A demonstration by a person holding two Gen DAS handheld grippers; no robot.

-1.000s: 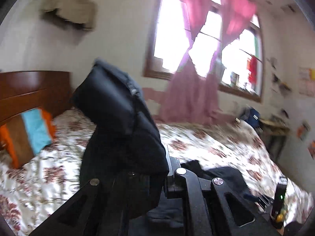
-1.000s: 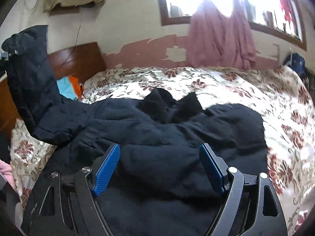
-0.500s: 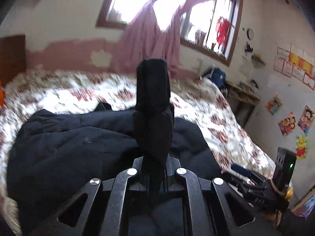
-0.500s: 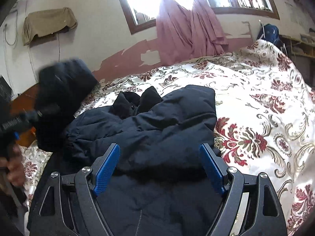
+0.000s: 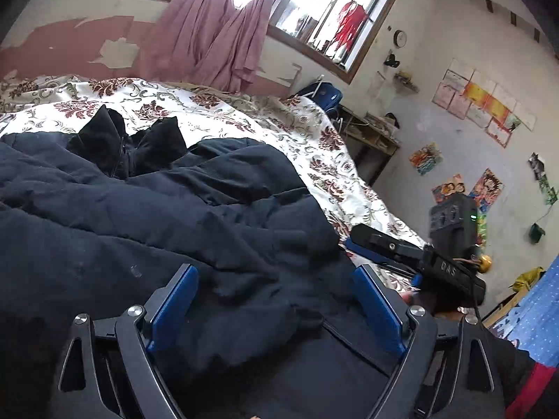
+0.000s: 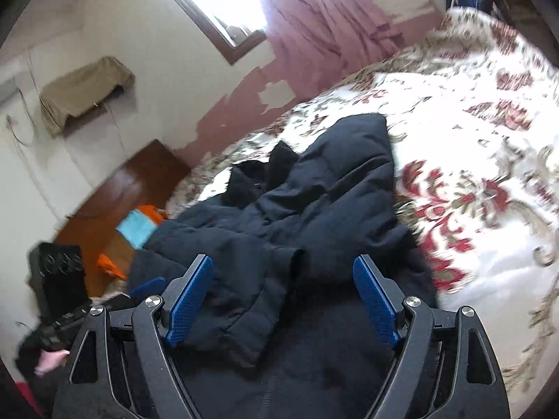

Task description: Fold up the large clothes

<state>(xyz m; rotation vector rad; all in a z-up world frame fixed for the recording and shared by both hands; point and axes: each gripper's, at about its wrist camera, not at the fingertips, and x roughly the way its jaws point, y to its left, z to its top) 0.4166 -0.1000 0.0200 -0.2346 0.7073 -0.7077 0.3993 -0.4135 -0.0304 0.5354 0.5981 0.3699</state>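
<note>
A dark navy padded jacket (image 5: 174,216) lies spread on the floral bedspread (image 5: 244,111), its black collar (image 5: 125,143) standing up at the far side. My left gripper (image 5: 276,293) hangs low over the jacket. Its jaws are opening, and the blue pads stand wide apart over a sleeve that lies folded across the body, without pressing on it. My right gripper (image 6: 283,289) is open just above the jacket (image 6: 332,181) near the sleeve cuff (image 6: 251,314), holding nothing. Each gripper shows at the edge of the other's view: right gripper (image 5: 353,241), left gripper (image 6: 139,289).
A wooden headboard (image 6: 115,192) and an orange and blue pillow (image 6: 136,227) are at the bed's head. A window with pink curtains (image 5: 216,35) is behind the bed. A small desk (image 5: 370,132) stands at the bed's far corner. Blue dotted cloth (image 5: 538,300) is at the right.
My left gripper, shut on the raised sleeve, swung it down across the jacket and let go, its jaws now wide. My right gripper rolled and sank closer to the jacket, still open.
</note>
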